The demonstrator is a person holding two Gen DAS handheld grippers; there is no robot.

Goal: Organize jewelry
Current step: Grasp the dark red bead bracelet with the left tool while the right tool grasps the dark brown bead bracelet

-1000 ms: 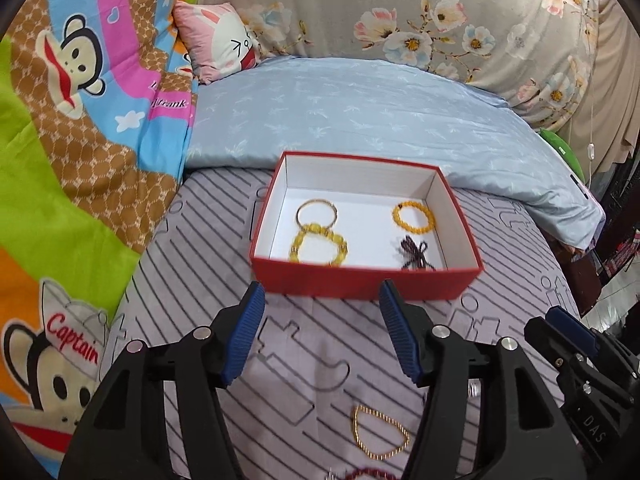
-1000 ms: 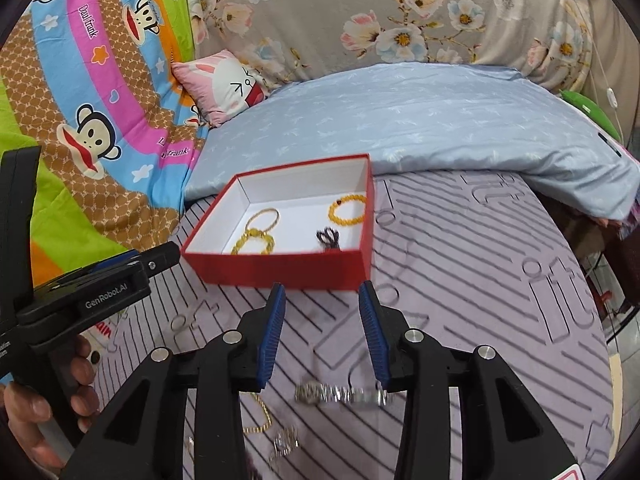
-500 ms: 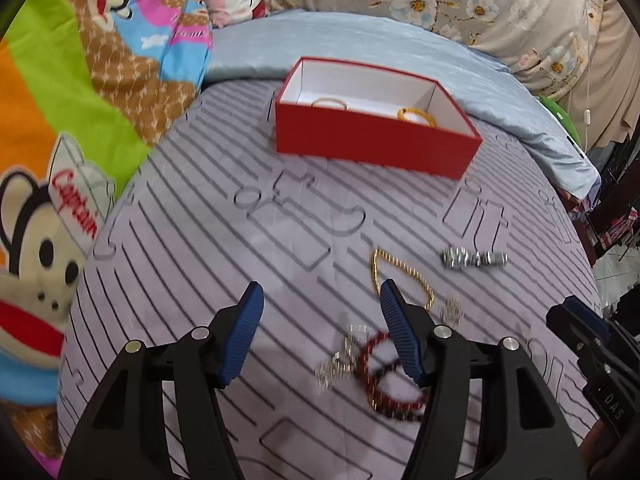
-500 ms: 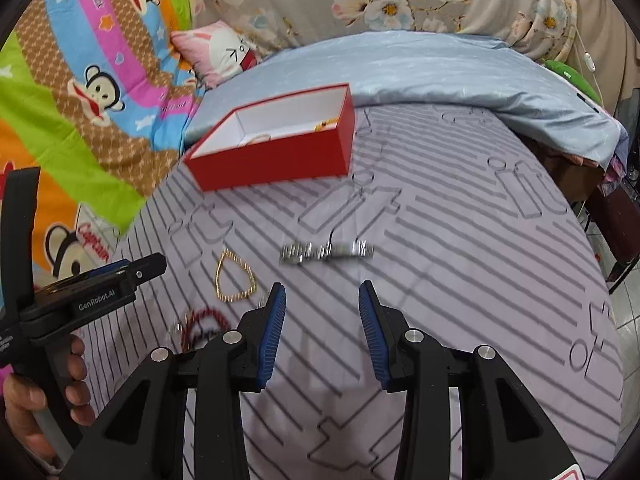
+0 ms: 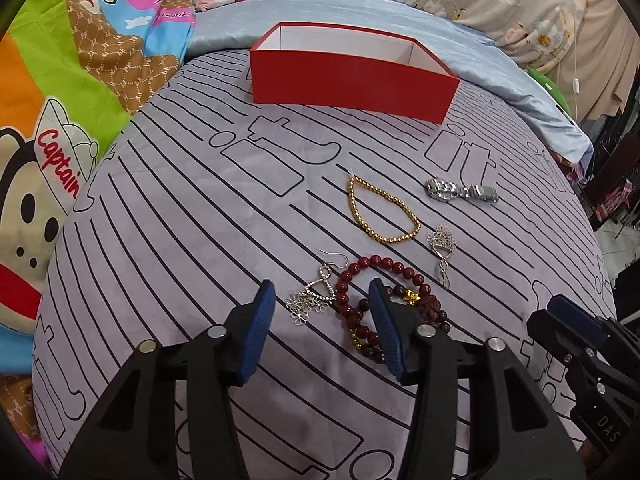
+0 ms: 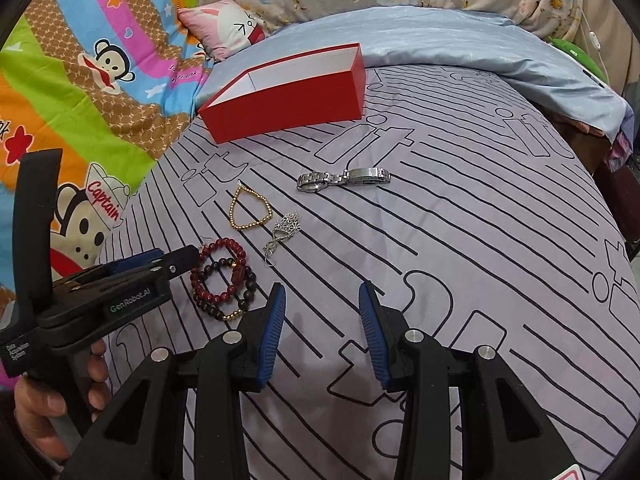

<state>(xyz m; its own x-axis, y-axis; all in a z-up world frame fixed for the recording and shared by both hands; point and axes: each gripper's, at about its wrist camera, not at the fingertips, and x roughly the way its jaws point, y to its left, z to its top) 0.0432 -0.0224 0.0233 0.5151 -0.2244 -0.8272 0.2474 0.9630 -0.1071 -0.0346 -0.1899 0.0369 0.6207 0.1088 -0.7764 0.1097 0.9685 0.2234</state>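
Closing left gripper (image 5: 322, 304) (nothing gripped) above silver earring (image 5: 310, 300), red bracelet (image 5: 352, 280) beside.

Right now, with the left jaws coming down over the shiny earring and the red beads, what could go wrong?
1. The left gripper has just been closing its jaws, with nothing pinched yet. The earring lies right against the red bead bracelets, so it might grab both or drag the beads along.
2. The earring's thin hook could slip out of the pads or snag the bedsheet.

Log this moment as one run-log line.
left hand-held gripper: closing over earring | right hand-held gripper: open, empty | red box: awaiting
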